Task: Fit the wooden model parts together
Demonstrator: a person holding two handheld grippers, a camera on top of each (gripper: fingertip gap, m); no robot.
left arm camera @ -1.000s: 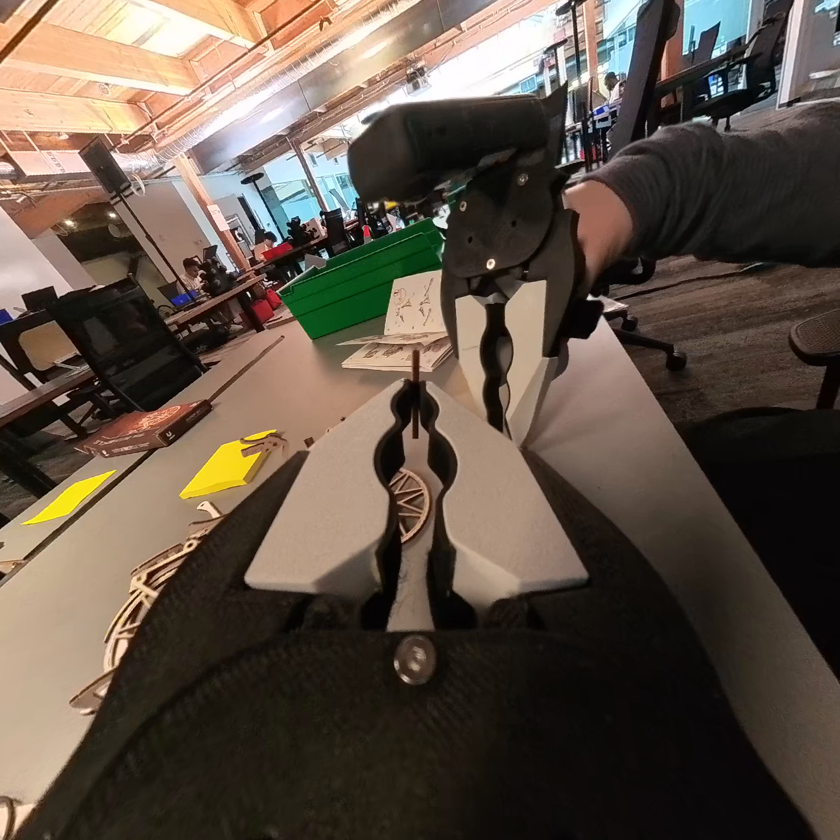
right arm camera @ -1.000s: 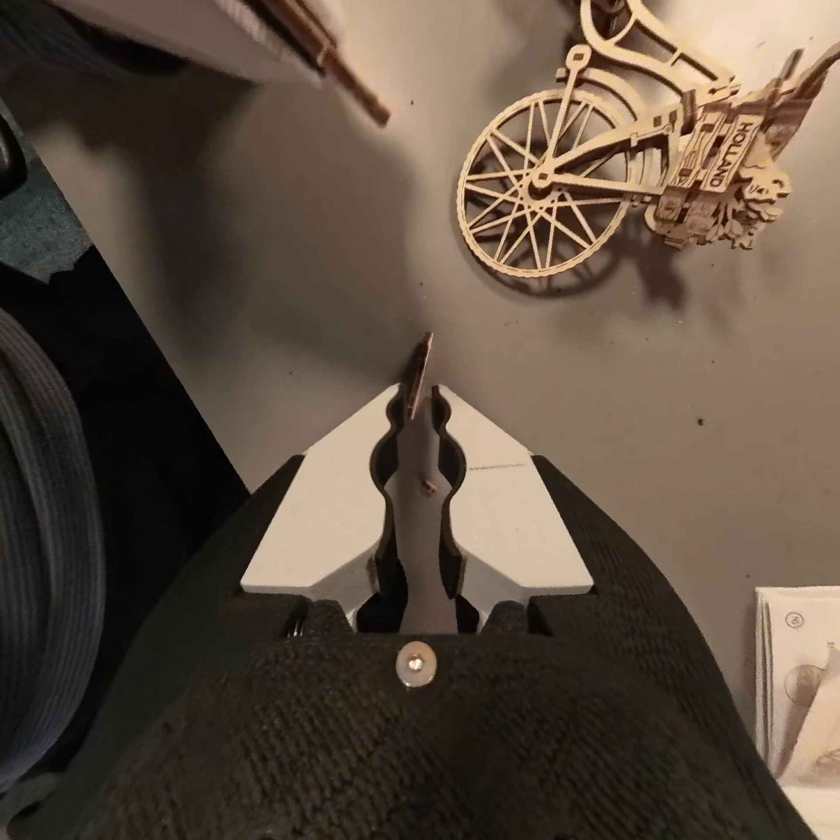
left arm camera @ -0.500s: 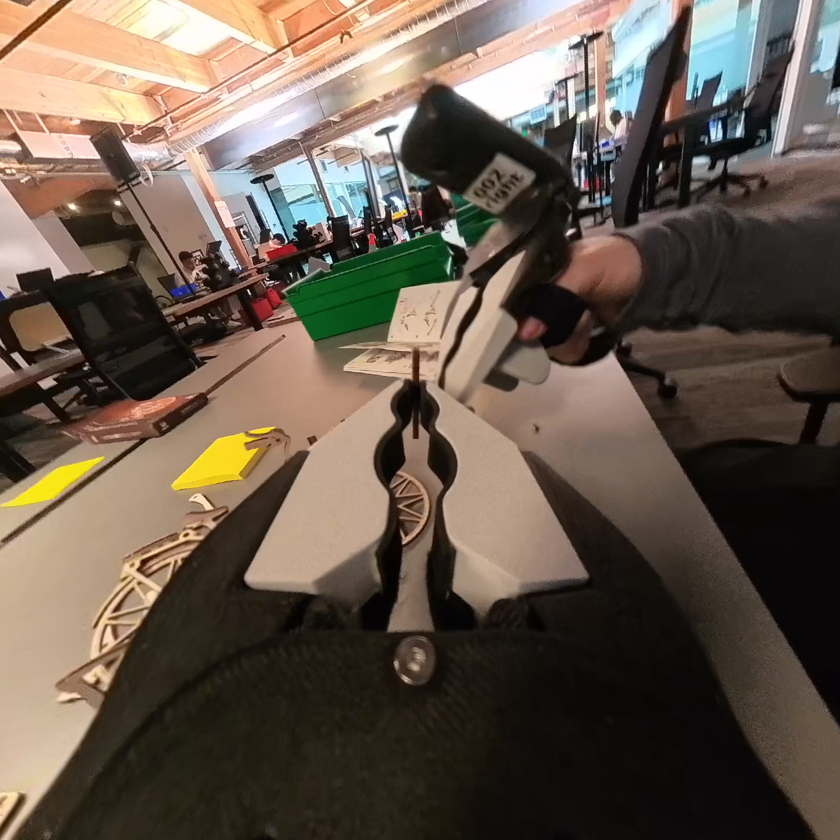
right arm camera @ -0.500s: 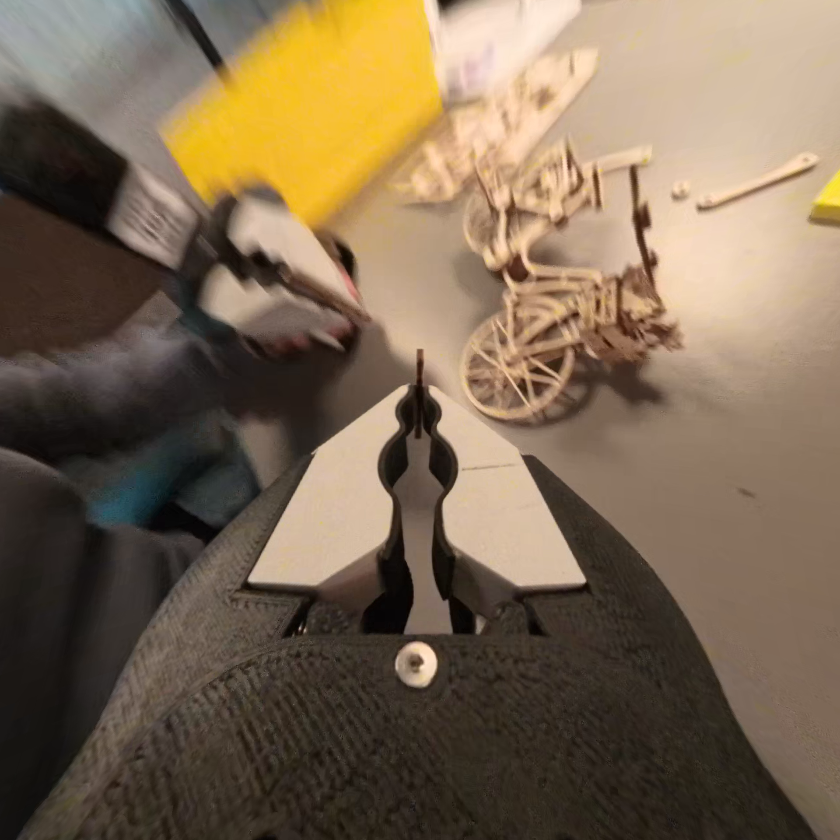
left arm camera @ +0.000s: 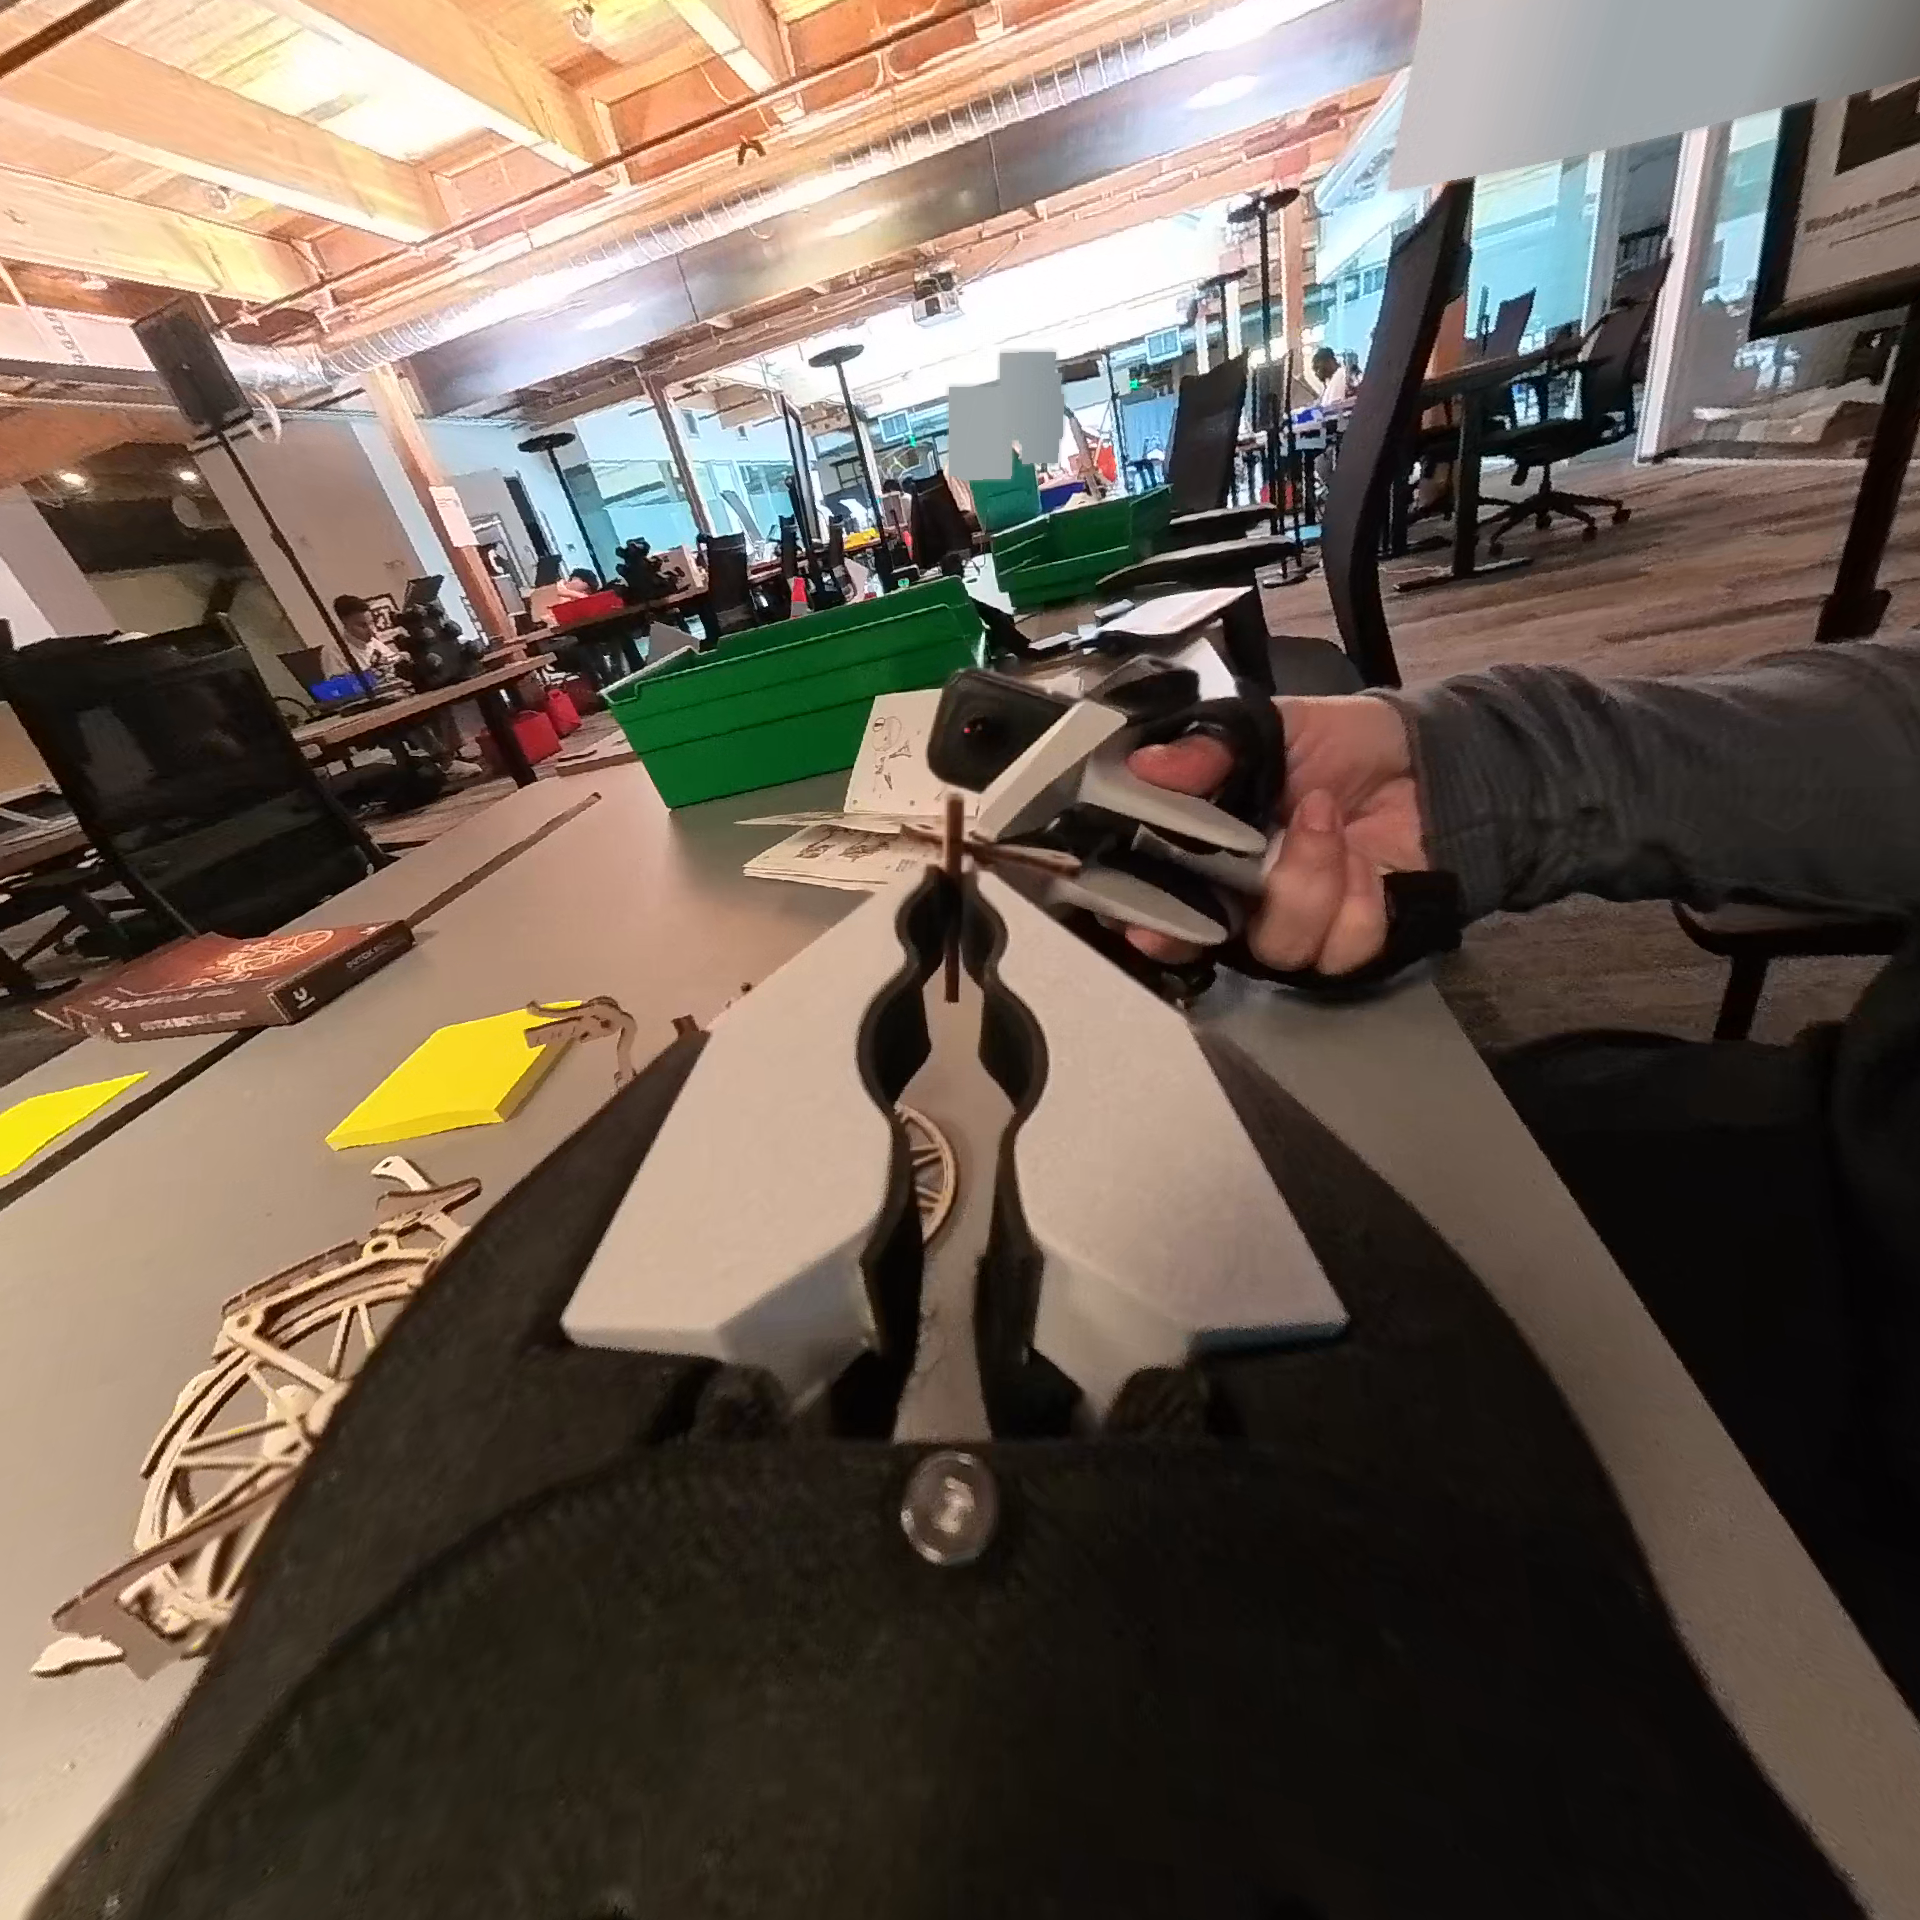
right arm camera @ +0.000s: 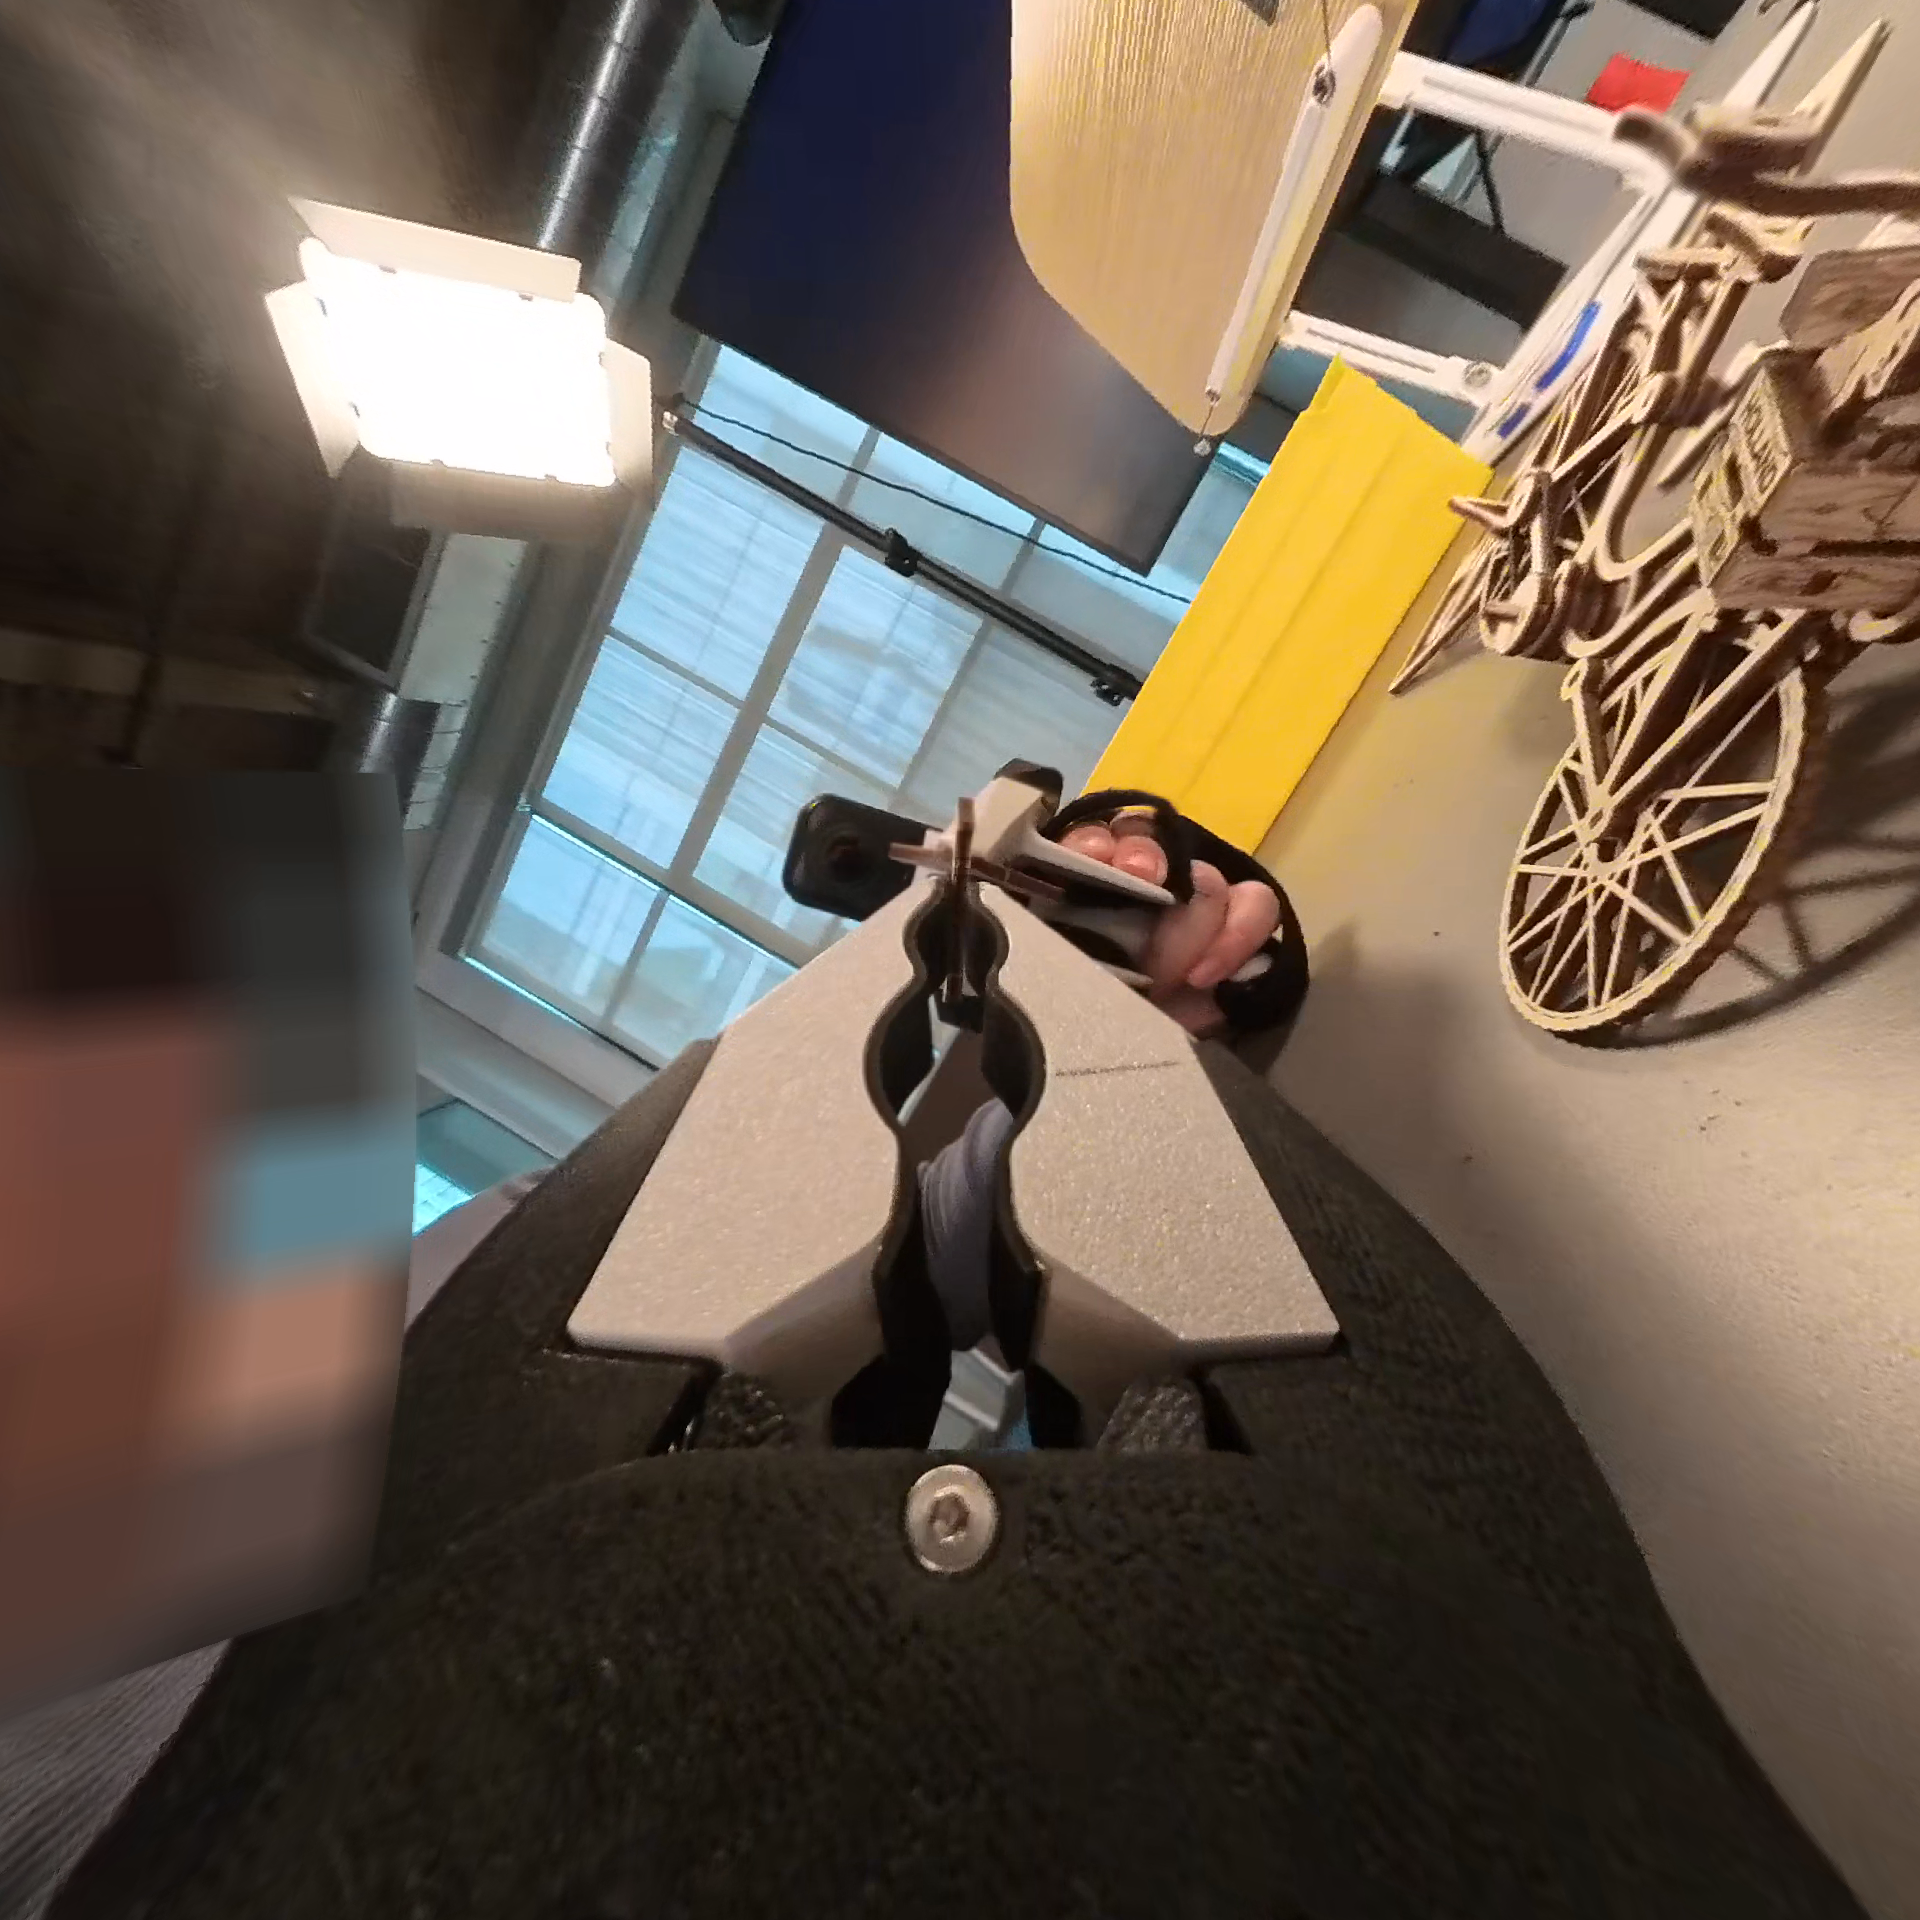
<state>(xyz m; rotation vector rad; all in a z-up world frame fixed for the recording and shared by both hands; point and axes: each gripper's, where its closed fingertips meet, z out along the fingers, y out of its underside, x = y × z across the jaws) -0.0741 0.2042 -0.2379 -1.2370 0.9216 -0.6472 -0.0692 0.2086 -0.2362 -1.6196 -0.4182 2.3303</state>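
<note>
Here, both my grippers pinch thin wooden parts, tip to tip.
My left gripper [left arm camera: 951, 883] clamps an upright strip [left arm camera: 952, 894]; my right gripper [right arm camera: 961, 902] clamps a flat piece [right arm camera: 960, 914] crossing it.

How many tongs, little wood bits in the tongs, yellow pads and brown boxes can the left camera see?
Tongs: 2 (left tongs, right tongs)
Wood bits held: 2 (upright bit, sideways bit)
Yellow pads: 2
Brown box: 1
Total: 7

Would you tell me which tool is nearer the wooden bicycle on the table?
Left. The left tool hangs right over the wooden bicycle; the right tool is held farther ahead, past it.
</note>
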